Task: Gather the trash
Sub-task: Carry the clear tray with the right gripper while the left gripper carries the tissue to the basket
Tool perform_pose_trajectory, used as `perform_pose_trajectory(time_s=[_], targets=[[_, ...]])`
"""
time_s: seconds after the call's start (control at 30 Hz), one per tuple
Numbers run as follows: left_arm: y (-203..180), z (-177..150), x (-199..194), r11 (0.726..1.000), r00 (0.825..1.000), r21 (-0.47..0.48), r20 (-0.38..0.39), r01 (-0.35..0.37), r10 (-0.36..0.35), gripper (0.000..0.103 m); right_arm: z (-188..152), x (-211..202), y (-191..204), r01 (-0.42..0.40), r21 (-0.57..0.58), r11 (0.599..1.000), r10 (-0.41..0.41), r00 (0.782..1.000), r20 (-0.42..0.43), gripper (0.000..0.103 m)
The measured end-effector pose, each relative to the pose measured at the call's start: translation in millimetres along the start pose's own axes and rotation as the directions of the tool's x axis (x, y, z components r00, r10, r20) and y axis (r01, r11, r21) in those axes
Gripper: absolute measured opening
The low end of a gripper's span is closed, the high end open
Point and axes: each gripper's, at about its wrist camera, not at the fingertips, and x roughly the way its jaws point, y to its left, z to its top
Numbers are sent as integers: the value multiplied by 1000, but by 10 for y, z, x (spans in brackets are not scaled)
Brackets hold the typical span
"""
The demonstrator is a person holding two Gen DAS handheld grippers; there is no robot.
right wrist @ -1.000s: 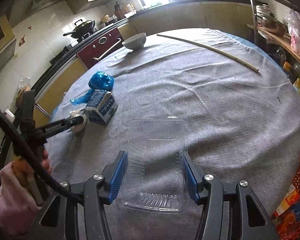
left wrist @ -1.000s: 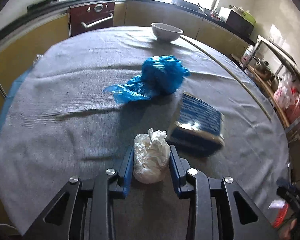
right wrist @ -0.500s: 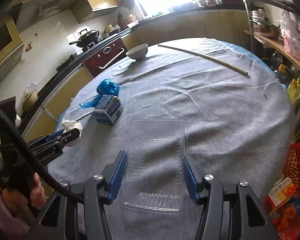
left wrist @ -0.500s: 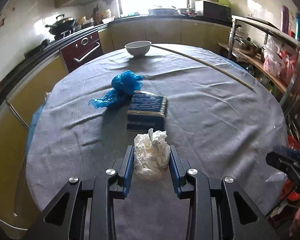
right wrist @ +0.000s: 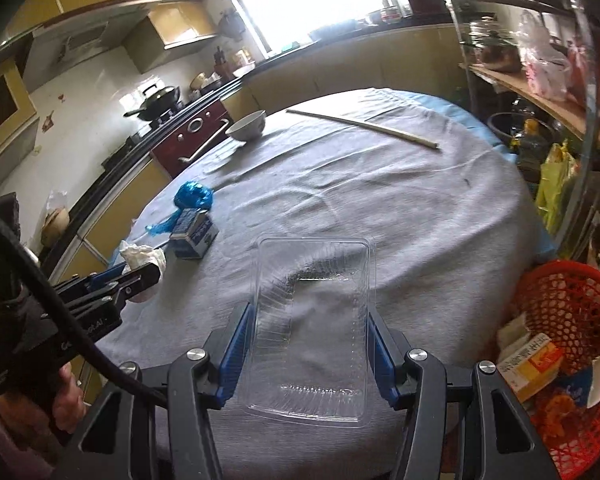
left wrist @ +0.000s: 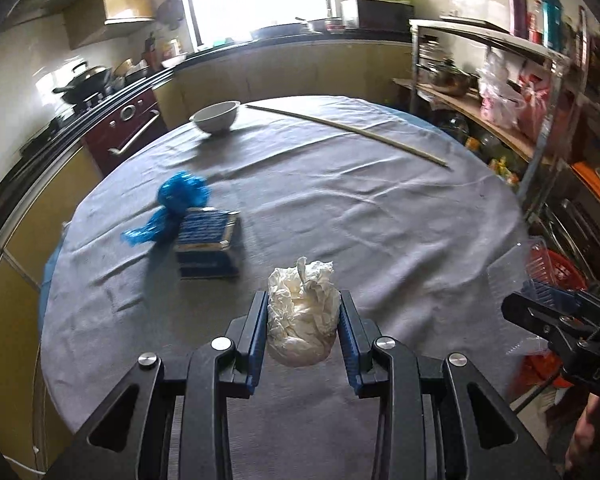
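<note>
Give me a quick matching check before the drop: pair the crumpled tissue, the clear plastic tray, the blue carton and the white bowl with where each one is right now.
Things:
1. crumpled tissue
2. clear plastic tray
3. blue carton
4. white bowl

Places:
A. on the grey tablecloth, right beside the blue plastic bag
B. clamped in the right gripper
C. near the table's far edge, by the long stick
D. clamped in the left gripper

Pairs: 1-D, 2-B, 3-A, 4-C
</note>
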Motion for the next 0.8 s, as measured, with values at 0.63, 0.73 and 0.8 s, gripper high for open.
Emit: perform_pose_trajectory(time_s=[0.63, 0.73, 0.8], targets=[[-848, 99, 46, 985, 995, 142, -28, 97, -94, 35, -108, -299, -586, 42, 98, 994, -46, 998, 45, 57], [-961, 98, 39, 980, 994, 164, -32, 112, -108, 35, -139, -355, -689, 56, 119, 991, -62, 997, 49, 57], [-1038, 94, 41, 976, 992, 179, -36, 122, -117, 35, -167, -396, -772, 67, 137, 988, -74, 996, 51, 57]])
